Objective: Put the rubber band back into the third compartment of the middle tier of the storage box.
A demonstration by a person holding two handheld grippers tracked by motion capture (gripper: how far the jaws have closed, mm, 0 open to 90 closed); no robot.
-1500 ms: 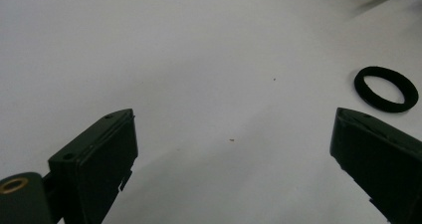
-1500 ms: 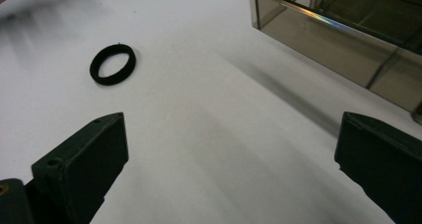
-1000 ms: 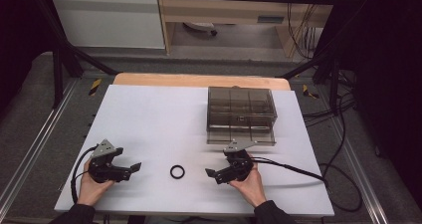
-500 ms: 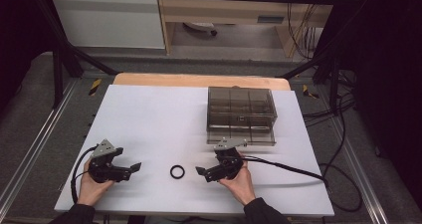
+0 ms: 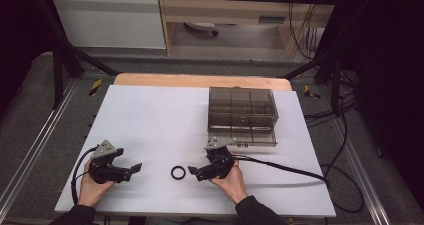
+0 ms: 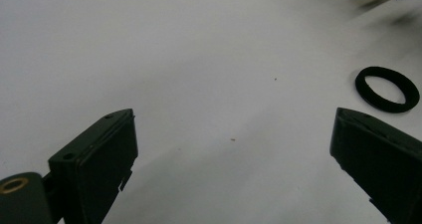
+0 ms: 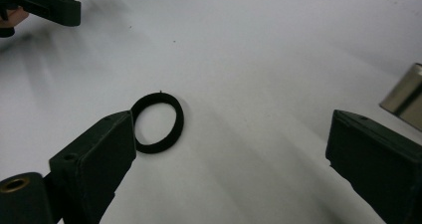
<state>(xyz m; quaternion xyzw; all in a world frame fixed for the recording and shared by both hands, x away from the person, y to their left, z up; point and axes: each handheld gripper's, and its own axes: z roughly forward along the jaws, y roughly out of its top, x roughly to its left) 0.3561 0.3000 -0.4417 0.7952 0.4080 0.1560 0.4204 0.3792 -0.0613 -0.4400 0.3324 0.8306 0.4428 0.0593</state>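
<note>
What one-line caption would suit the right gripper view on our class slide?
Open right hand-held gripper poised over a white table, black ring lying flat beside its left-hand jaw.

we find the ring [image 5: 178, 172] on the table [image 5: 150, 115] between both grippers, with the compartment box [image 5: 242, 116] behind the right gripper [image 5: 195, 172].

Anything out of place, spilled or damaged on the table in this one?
Nothing stands out. The black ring lies flat on the white table, between the two open hand-held grippers, left and right. The clear compartment box sits square and closed, with nothing spilled.
</note>
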